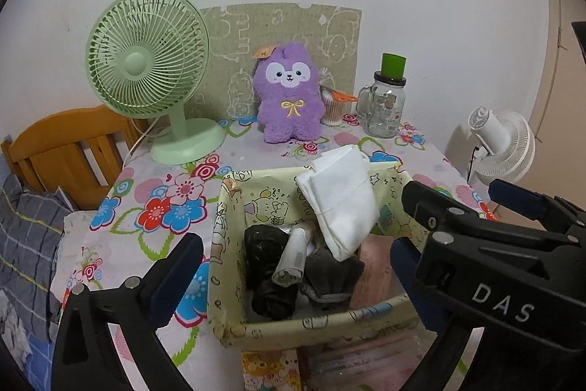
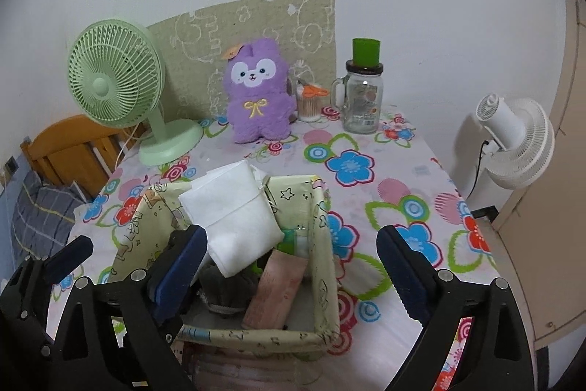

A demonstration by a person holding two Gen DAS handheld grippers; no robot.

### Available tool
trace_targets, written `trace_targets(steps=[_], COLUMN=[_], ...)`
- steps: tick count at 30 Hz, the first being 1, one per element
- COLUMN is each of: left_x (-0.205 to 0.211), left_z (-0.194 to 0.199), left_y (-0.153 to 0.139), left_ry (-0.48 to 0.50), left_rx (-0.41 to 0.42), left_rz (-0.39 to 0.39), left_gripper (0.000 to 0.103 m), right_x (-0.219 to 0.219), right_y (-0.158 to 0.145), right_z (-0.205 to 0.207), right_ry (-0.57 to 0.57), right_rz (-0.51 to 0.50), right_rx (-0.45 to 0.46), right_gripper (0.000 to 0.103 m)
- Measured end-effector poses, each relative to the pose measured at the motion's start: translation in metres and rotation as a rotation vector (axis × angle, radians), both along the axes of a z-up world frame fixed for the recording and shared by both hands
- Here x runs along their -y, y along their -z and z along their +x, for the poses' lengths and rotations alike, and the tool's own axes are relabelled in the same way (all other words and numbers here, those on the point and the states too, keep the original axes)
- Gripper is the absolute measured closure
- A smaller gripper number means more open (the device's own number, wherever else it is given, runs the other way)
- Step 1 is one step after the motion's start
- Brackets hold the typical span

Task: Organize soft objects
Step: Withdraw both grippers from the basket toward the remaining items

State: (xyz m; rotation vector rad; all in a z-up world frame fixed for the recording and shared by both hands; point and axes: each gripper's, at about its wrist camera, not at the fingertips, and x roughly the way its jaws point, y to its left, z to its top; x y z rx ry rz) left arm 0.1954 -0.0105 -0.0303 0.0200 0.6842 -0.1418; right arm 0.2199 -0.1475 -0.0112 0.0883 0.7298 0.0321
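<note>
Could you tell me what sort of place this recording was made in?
Probably a bedroom at home: a wooden bed frame with checked bedding beside a table holding a purple plush toy and a green fan.

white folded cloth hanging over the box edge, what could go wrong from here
The white folded cloth lies half over the back rim of the yellow cartoon-print box, so a nudge might tip it out onto the table. The box looks light and could slide if either open gripper pushes it, the right gripper straddling its side wall.
</note>
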Motion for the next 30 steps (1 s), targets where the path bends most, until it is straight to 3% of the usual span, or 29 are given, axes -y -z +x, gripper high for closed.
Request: trace_targets(steps=[14,30], left_x=[0.005,0.010], left_z=[-0.042,-0.084], left_y=[-0.021,-0.015], left_ry=[-0.006,-0.022], left_rx=[0.052,0.056], left_rz=[-0.006,-0.014], left_gripper=[0.000,0.000], right_x=[0.014,0.010], right_y=[-0.025,-0.027], right_z=[-0.047,-0.098], right_ry=[0.021,-0.017], right_rz=[0.013,-0.027], right_rx=[0.078,0.118], right_gripper=[0.004,0.004])
